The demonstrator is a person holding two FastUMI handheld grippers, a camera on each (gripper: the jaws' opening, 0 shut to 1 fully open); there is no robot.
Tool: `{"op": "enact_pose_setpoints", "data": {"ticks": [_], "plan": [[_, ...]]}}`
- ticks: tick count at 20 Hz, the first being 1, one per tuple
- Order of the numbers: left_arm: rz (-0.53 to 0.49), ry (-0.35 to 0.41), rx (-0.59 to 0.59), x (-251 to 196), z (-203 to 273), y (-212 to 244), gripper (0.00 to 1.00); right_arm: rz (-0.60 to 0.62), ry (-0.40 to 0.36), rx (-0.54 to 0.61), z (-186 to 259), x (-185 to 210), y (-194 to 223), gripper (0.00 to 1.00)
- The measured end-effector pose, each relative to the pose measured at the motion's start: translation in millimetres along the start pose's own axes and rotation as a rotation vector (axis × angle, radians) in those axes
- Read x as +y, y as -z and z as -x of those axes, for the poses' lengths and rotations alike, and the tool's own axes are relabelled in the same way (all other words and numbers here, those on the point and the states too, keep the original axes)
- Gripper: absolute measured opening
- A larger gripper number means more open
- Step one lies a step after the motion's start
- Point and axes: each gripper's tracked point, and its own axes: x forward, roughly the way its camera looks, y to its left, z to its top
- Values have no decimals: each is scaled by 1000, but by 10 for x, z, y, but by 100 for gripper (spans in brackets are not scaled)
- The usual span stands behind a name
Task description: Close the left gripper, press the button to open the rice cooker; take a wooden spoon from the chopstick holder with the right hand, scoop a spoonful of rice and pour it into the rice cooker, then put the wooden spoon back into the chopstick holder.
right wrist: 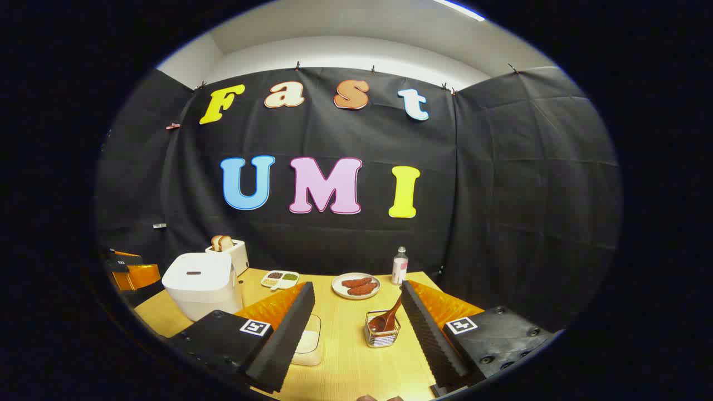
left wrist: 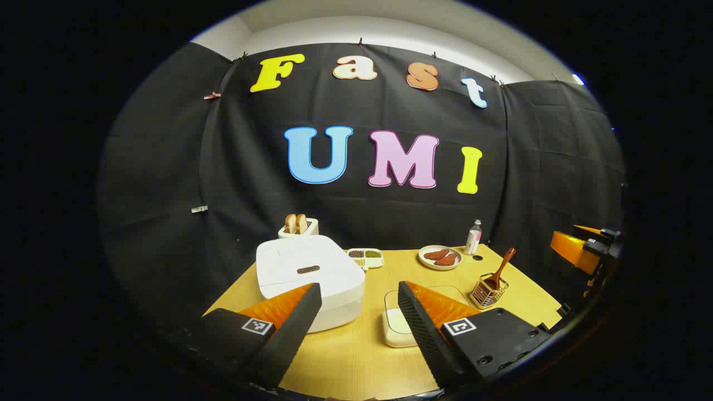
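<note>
The white rice cooker (left wrist: 308, 278) (right wrist: 201, 283) stands lid down on the left part of the wooden table (left wrist: 356, 356), its dark button (left wrist: 308, 269) on top. A wooden spoon (left wrist: 497, 271) (right wrist: 387, 318) leans in the wire chopstick holder (left wrist: 488, 292) (right wrist: 382, 333) on the right. A white rice container (left wrist: 396, 326) (right wrist: 309, 342) sits between them. My left gripper (left wrist: 359, 289) hangs open over the table's front, just short of the cooker. My right gripper (right wrist: 356, 289) is open too, nearer than the holder, and appears at the right edge (left wrist: 585, 250) of the left gripper view.
A toaster with bread (left wrist: 298, 225) (right wrist: 229, 249) stands behind the cooker. At the back are a divided dish of grains (left wrist: 366, 257) (right wrist: 280, 278), a plate of browned pieces (left wrist: 440, 258) (right wrist: 356, 285) and a small bottle (left wrist: 473, 237) (right wrist: 399, 266).
</note>
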Motion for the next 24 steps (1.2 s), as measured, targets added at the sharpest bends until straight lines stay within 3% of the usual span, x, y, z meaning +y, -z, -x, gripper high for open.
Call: {"op": "enact_pose_setpoints", "data": {"ticks": [15, 24], "plan": [[5, 17, -38, 88, -60, -128, 96, -67, 60, -5, 68, 96, -29, 98], [-20, -23, -50, 375, -331, -362, 95, -68, 80, -17, 66, 49, -96, 98]]}}
